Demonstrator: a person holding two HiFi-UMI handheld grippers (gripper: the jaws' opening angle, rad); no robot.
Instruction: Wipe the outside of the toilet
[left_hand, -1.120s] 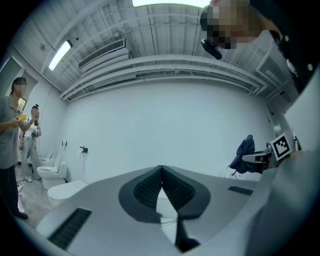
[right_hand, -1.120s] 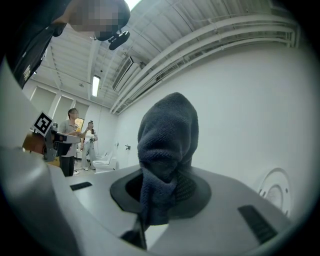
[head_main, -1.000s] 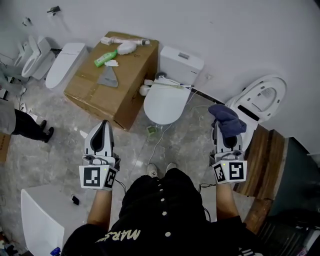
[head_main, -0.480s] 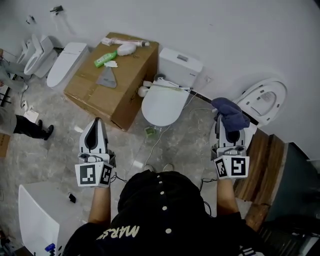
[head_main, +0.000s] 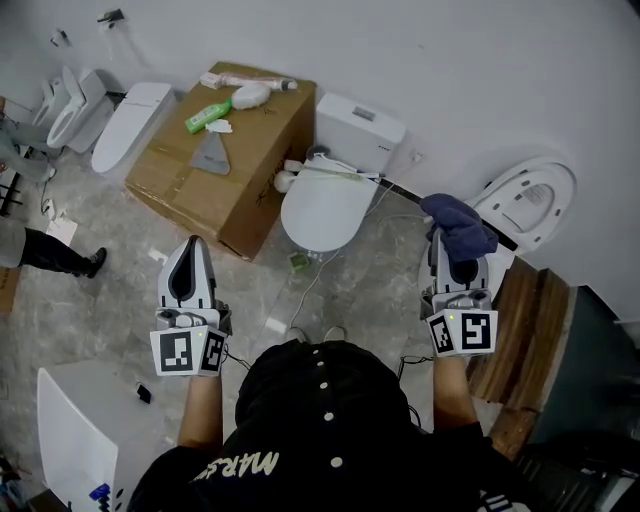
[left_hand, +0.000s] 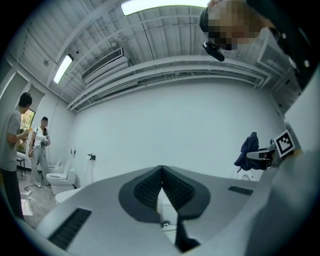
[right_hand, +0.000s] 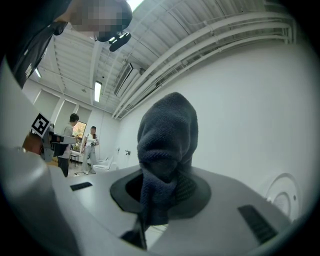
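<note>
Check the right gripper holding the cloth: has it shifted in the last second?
Yes, slightly: the right gripper and its blue cloth sit a little farther forward, judged against the open toilet beside them.

The person wears a black top with a row of round white buttons down its middle and pale lettering to one side, plus light-coloured shoes. The left tongs and the right tongs share one build: smooth white-grey shells tapering to a point, black ribbed pads inside and dark slotted patches on the shoulders. Each carries a marker cube, the left cube and the right cube, faced with black-and-white squares. A small green light glows on the right one.
</note>
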